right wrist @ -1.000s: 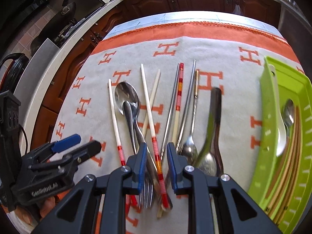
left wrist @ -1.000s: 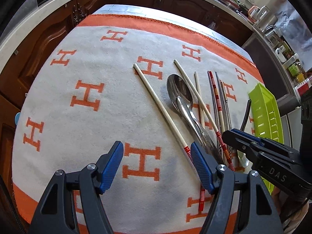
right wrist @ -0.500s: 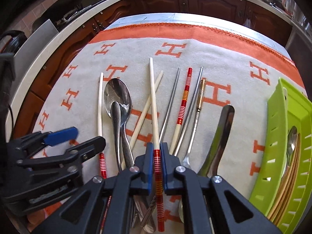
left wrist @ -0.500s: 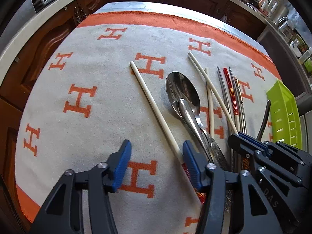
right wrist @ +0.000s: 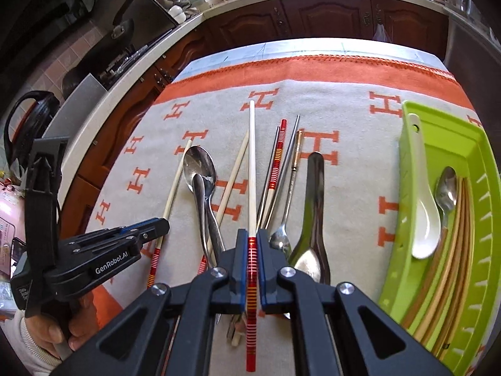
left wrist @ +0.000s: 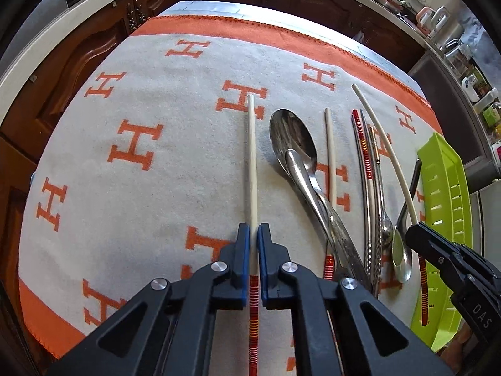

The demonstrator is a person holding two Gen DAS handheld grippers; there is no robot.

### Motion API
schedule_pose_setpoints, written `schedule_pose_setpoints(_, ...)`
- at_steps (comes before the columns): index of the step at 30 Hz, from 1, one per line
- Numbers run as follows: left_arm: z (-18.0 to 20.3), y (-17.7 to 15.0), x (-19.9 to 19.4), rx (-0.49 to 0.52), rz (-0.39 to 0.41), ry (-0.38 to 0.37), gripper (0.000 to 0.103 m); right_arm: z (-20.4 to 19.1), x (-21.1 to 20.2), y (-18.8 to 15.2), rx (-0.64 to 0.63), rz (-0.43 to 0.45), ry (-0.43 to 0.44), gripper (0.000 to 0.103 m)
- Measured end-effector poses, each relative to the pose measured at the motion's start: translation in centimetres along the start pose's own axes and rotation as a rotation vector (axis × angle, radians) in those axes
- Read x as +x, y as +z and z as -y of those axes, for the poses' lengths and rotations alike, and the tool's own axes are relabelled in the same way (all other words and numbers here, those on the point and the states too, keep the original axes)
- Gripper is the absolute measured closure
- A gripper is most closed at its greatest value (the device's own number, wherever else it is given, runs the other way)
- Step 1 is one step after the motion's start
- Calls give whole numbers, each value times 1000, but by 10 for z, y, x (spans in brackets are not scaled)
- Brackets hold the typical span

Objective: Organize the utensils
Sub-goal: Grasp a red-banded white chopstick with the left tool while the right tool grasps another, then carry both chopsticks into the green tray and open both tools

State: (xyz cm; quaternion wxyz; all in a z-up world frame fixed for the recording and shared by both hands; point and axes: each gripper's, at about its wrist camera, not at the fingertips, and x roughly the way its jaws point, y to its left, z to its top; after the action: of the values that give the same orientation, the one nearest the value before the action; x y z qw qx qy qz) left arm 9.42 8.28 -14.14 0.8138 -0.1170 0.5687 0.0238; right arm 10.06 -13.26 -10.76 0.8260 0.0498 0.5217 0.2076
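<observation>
Loose utensils lie on an orange-and-white cloth (left wrist: 141,206): a large steel spoon (left wrist: 292,139), a cream chopstick (left wrist: 330,153), a red-striped chopstick (left wrist: 363,147) and metal pieces. My left gripper (left wrist: 253,235) is shut on a cream chopstick with a red-striped end (left wrist: 252,156). My right gripper (right wrist: 253,244) is shut on a matching chopstick (right wrist: 252,163) and holds it lifted above the pile. A green tray (right wrist: 469,144) at the right holds a white spoon (right wrist: 422,206), a steel spoon (right wrist: 446,188) and wooden chopsticks.
The cloth's left half (left wrist: 94,156) bears no utensils. Dark wooden cabinets (right wrist: 313,15) and a counter edge ring the table. A dark-handled spoon (right wrist: 313,206) and a fork lie close under my right gripper. The green tray (left wrist: 444,188) stands at the table's right edge.
My left gripper moved right and shut on the leftmost chopstick. My right gripper, shut on its chopstick, raised it off the cloth.
</observation>
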Motion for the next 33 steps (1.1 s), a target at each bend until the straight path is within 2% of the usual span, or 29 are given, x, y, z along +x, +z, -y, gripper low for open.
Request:
schedule_pose_setpoints(10,36,-12,-50,98,58,-79,100,22,-43,-34,106,55,37,98)
schedule_pose_setpoints(16,76,-19,-65,185,65,-117,100,42,-70,-52,156,91,-7,98)
schedule_pose_setpoints(26,167,-18,-52,342,-24,-206,100,98,-97,-71,331,151,-122,98)
schedule_pose_setpoints(29,195,-15,-45,353,-56,-241,100,110,-100,-73,351,157,-173,98)
schedule_pose_setpoints(33,224,-13,-35,352,-87,-277,100,118,-101,-73,363,149,-198,98)
